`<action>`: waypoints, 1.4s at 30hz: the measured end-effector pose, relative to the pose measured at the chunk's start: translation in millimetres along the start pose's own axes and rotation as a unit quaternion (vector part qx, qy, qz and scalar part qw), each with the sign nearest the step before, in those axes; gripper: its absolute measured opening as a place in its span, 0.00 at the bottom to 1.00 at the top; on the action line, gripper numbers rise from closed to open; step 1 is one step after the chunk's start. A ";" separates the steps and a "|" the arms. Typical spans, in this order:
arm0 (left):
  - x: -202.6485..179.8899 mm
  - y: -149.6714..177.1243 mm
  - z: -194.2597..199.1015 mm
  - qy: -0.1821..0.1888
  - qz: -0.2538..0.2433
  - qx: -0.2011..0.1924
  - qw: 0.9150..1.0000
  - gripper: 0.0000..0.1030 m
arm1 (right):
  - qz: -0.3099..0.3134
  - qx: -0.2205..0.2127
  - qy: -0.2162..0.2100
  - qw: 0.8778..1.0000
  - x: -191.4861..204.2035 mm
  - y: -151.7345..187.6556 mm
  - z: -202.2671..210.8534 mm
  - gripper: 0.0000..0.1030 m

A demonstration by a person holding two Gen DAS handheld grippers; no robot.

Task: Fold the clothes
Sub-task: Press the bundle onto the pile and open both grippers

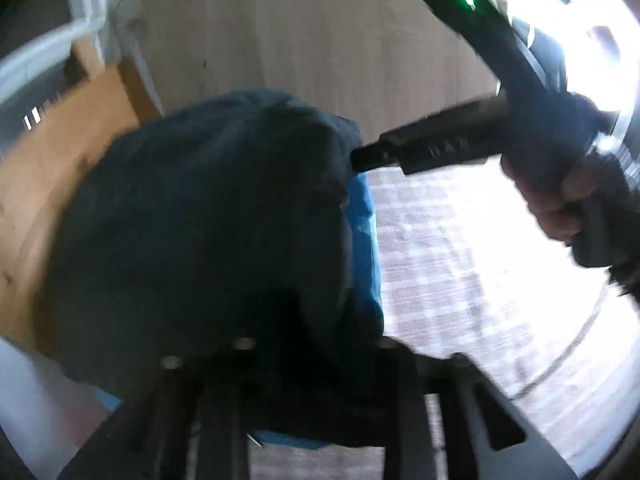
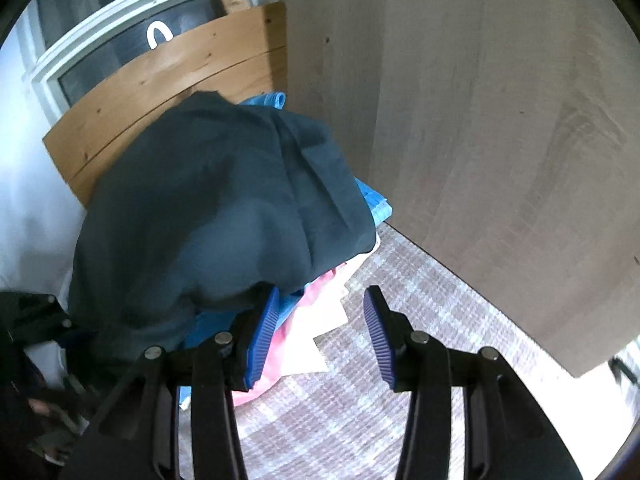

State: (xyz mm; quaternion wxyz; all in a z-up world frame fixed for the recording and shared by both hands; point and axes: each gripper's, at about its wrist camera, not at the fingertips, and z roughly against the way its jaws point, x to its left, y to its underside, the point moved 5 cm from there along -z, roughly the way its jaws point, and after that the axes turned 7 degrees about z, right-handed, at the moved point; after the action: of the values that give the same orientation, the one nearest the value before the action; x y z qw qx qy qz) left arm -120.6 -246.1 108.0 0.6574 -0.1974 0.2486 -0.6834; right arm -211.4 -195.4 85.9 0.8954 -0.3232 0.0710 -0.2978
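Early stage by my read: dark teal garment (image 2: 208, 208) is bunched in a heap, no flat panels or clean fold lines showing, so nothing I'd count as folded yet. It sits on top of a pile: light blue cloth (image 2: 376, 204) poking out on the far side and under the near edge, pink cloth (image 2: 288, 344) below that, all on the checked bed cover (image 2: 400, 320). Wooden headboard (image 2: 168, 72) behind the pile, pale wood-grain panel (image 2: 480, 120) to the right of it. What's left is basically everything: pull the dark piece off the pile, spread it, fold. Right gripper (image 2: 320, 336): jaws roughly half open, blue ribbed pads (image 2: 264, 340) visible; the left-hand pad sits right at the lower hem of the dark garment and over the pink/blue layers, the other pad is over bare bed cover. Nothing clamped; cloth is not between the pads as far as I can see. Left gripper (image 1: 304, 364): own view is blurred and dark, tips buried under the near edge of the dark garment; the jaws are closed down almost fully, but can't tell whether fabric is caught in them. From that view the right gripper's tip reaches the garment's right edge, person's hand (image 1: 560, 208) on the handle.
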 end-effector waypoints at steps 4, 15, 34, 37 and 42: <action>16.9 -6.5 14.5 0.025 0.012 0.005 1.000 0.07 | 0.017 -0.010 -0.024 1.000 1.3 -8.5 0.9 0.48; 2.0 14.7 -15.3 0.124 0.044 0.071 0.989 0.29 | 0.010 -0.015 0.073 0.997 -30.2 -32.0 31.6 0.33; 136.9 -68.6 -55.0 -0.033 0.108 -0.028 0.993 0.55 | -0.069 -0.031 0.074 0.994 4.4 -62.6 -23.1 0.48; 121.1 -66.3 -27.4 -0.023 0.105 -0.050 0.993 0.73 | -0.071 -0.073 0.062 0.993 25.5 -56.8 19.0 0.49; 99.5 -47.6 -21.7 -0.024 0.104 -0.041 0.993 0.86 | -0.070 -0.091 0.017 0.993 87.4 -34.3 43.4 0.56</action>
State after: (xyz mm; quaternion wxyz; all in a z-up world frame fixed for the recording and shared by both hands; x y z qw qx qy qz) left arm -177.3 -343.0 113.5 0.7221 -0.2141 0.2799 -0.5954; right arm -143.2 -243.8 146.8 0.8382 -0.4023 0.0901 -0.3571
